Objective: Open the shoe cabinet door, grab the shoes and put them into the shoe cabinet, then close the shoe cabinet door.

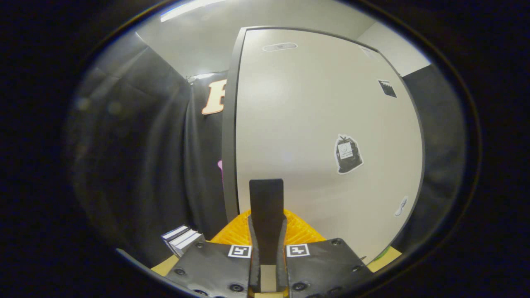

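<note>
The shoe cabinet door (323,136), a broad pale panel with a dark edge down its left side, stands upright just beyond the claw and takes up most of what lies ahead; it looks shut flat against the cabinet, though the seam on its far right cannot be judged. To its left hangs the booth's black cloth wall (149,136), falling in loose folds down to the surface (163,265), a light wood-toned top that shows at the near left and again as a sliver at the near right. The claw (266,190) sits low and central, its two fingers pressed together into a single dark blade (clenched on nothing, no gap visible between them), with the tip pointing at the lower part of the door, near it but whether touching cannot be told. Behind the fingers an orange ribbed part (302,231) spreads to both sides. A small stack of white-edged boxes (182,240) rests on the surface left of the claw. On the door, right of the fingers, is a dark bag-shaped sticker (348,154), with a smaller dark sticker (387,88) higher up.
</note>
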Demonstrator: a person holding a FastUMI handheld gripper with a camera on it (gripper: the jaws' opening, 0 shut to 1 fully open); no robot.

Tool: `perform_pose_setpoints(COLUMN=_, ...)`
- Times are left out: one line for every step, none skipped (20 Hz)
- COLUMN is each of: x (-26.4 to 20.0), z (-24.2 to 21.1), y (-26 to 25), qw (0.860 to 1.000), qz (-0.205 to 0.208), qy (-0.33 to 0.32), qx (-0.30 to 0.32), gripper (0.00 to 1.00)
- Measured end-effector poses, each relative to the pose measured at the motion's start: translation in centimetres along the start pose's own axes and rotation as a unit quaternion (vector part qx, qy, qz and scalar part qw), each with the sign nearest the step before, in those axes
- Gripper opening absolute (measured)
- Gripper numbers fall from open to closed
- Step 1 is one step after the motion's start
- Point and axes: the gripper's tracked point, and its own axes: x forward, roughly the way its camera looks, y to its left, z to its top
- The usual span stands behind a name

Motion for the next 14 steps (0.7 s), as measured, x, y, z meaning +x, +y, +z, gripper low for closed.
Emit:
perform_pose_setpoints(x=-0.1, z=0.0, y=0.0, qw=1.000, qz=0.005, qy=-0.001, qx=0.000, gripper=0.16)
perform_pose_setpoints(x=-0.3, z=0.1, y=0.0, qw=1.000, qz=0.011, qy=-0.001, qx=0.000, gripper=0.16)
perform_pose_setpoints(x=-0.6, z=0.1, y=0.1, qw=1.000, qz=0.019, qy=0.000, qx=0.001, gripper=0.16)
perform_pose_setpoints(x=-0.9, z=0.2, y=0.2, qw=1.000, qz=0.026, qy=0.001, qx=0.002, gripper=0.16)
perform_pose_setpoints(x=-1.3, z=0.2, y=0.2, qw=0.999, qz=0.034, qy=0.002, qx=0.004, gripper=0.16)
perform_pose_setpoints(x=-1.8, z=0.3, y=0.1, qw=0.999, qz=0.042, qy=0.002, qx=0.005, gripper=0.16)
perform_pose_setpoints(x=-2.5, z=0.3, y=0.0, qw=0.999, qz=0.052, qy=0.003, qx=0.005, gripper=0.16)
perform_pose_setpoints(x=-3.4, z=0.3, y=-0.2, qw=0.998, qz=0.062, qy=0.004, qx=0.008, gripper=0.16)
perform_pose_setpoints(x=-4.2, z=0.3, y=-0.4, qw=0.997, qz=0.071, qy=0.006, qx=0.012, gripper=0.16)
perform_pose_setpoints(x=-5.0, z=0.4, y=-0.6, qw=0.997, qz=0.081, qy=0.006, qx=0.015, gripper=0.16)
perform_pose_setpoints(x=-5.9, z=0.5, y=-0.8, qw=0.996, qz=0.090, qy=0.008, qx=0.017, gripper=0.16)
perform_pose_setpoints(x=-6.8, z=0.6, y=-1.0, qw=0.995, qz=0.098, qy=0.011, qx=0.018, gripper=0.16)
perform_pose_setpoints(x=-7.7, z=0.6, y=-1.4, qw=0.994, qz=0.105, qy=0.013, qx=0.017, gripper=0.16)
perform_pose_setpoints(x=-8.5, z=0.6, y=-1.7, qw=0.993, qz=0.113, qy=0.017, qx=0.014, gripper=0.16)
